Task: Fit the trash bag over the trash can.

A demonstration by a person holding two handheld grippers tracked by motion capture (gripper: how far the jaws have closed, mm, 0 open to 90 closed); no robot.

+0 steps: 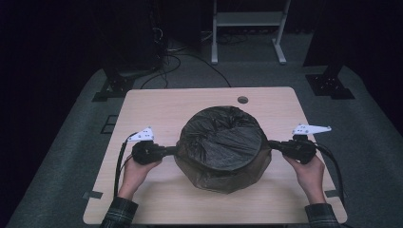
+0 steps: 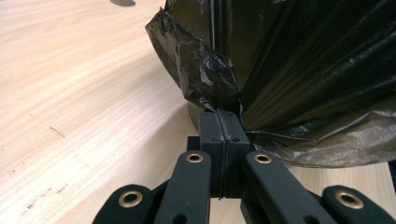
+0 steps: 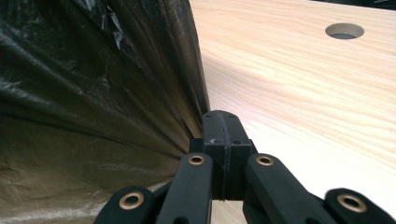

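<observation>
Both grippers, left [image 1: 172, 151] at nine o'clock and right [image 1: 272, 144] at three, pinch the crinkled black plastic bin bag [image 1: 221, 142] on the pale wooden table [image 1: 152, 102].

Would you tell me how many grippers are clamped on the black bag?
2. The left gripper pinches the black bag at its left edge, and the right gripper pinches it at its right edge, both with jaws shut on the plastic.

Glossy, crinkled plastic bag [image 1: 221, 147] – matt (pale) wood table [image 1: 157, 107].
</observation>
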